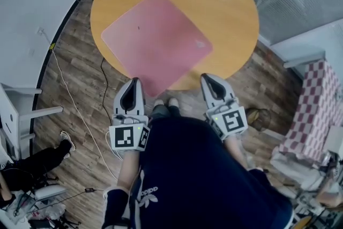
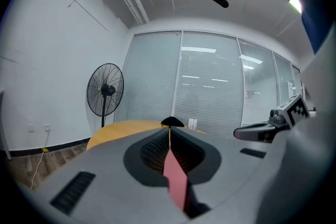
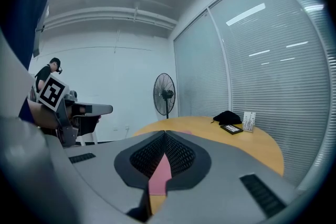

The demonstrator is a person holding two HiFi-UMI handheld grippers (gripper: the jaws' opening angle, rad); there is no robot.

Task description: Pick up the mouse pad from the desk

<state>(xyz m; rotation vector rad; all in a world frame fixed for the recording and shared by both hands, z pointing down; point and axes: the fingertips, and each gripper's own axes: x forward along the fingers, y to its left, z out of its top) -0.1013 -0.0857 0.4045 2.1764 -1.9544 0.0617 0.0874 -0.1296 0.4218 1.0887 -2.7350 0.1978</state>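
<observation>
The mouse pad (image 1: 155, 40), pink and thin, lies flat on the round table (image 1: 230, 13). It is turned cornerwise, so one corner reaches over the table's near edge, towards the person. No part of it is lifted.

The left gripper (image 1: 133, 85) hovers at the near edge, just beside the pad's near-left side. Its jaws are pressed together with nothing between them; the pink seen through the slit behind the tips is the pad lying beyond. The right gripper (image 1: 207, 80) sits at the near edge too, to the right of the overhanging corner. Its jaws also meet at the tips and hold nothing.

The step in hand looks like the approach, with the grasp not begun. The next move likely calls for spreading one pair of jaws and sliding them over the overhanging corner, one jaw above and one below. That corner is the only place where such a flat sheet offers an edge to pinch.
</observation>
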